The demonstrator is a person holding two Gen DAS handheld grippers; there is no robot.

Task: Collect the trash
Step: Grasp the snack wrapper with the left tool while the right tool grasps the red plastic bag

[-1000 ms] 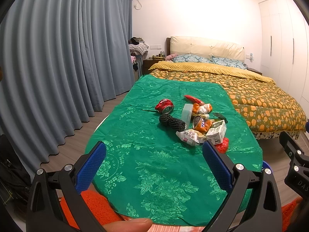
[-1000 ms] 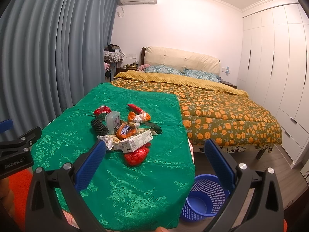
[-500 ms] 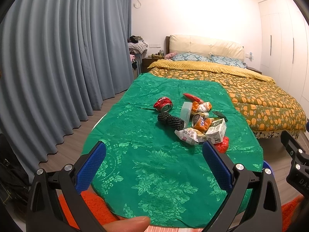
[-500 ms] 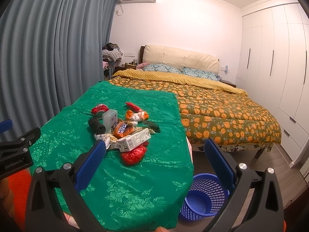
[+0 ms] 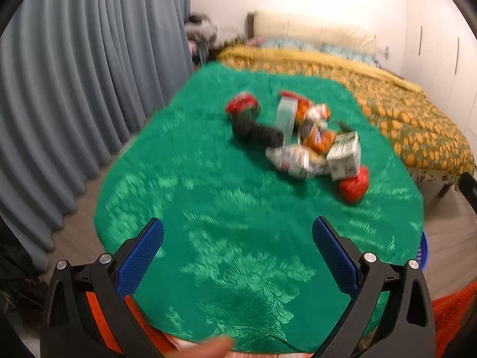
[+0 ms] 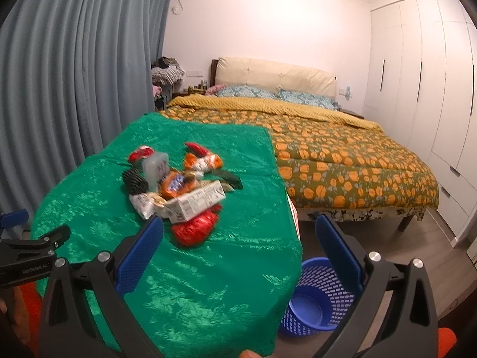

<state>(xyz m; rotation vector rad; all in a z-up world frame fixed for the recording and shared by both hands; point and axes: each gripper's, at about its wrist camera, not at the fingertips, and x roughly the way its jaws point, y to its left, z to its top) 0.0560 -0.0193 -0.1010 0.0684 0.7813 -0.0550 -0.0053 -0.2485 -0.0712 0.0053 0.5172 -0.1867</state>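
Hovering level over the green tablecloth (image 5: 208,197), both grippers' fingers (image 5: 140,256) (image 6: 337,250) spread wide, empty.

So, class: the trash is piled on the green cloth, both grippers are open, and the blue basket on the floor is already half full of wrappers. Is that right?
Not quite. The right wrist view shows the blue basket empty; its bare bottom is visible. The trash pile does lie on the green cloth, and the left gripper and right gripper are open.

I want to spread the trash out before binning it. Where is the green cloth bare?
Bare: the near half, between the grippers and the red wrapper, and the curtain-side strip beside the black pieces. Crowded: the pile around the carton.
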